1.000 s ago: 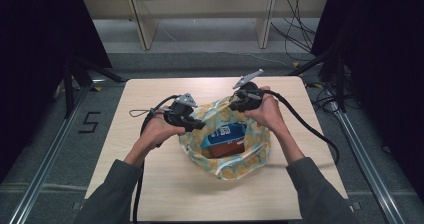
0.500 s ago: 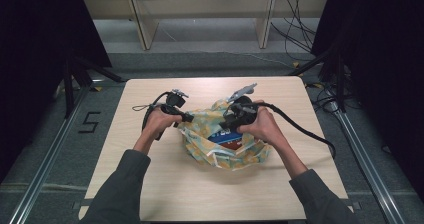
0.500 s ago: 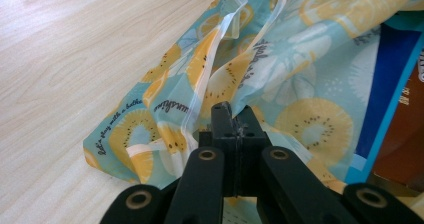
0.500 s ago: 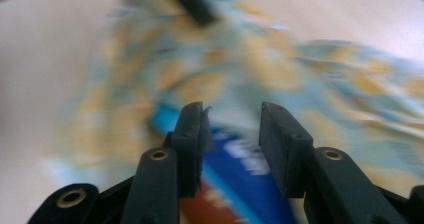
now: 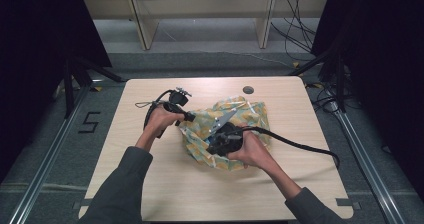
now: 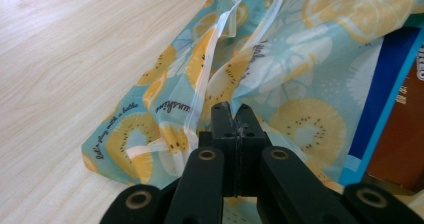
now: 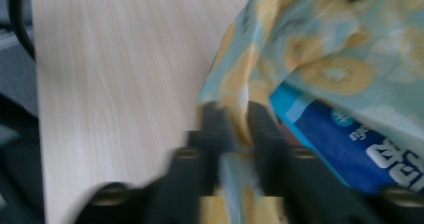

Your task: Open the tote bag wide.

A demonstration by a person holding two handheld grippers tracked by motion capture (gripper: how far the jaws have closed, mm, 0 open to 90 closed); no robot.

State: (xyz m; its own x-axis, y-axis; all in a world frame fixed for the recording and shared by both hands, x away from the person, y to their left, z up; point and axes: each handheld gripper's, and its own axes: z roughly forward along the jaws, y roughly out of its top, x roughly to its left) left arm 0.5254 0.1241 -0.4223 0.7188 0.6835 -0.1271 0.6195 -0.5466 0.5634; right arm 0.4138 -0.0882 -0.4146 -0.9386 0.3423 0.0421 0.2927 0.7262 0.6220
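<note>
Surface: I see a light wood-grain table (image 5: 150,184) with a round grommet hole (image 5: 248,90) near its far edge | On it: a teal fruit-print plastic bag (image 5: 250,115) lies crumpled at centre, blue-and-brown packages (image 6: 395,109) inside | a black cable (image 5: 300,145) trails across the right side

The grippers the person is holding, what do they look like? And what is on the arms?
Both are black. The left gripper has two flat black jaws on arms with round rivets. The right gripper trails a thick black cable. The left one's thinner cable loops behind it. The person wears dark grey sleeves.
</note>
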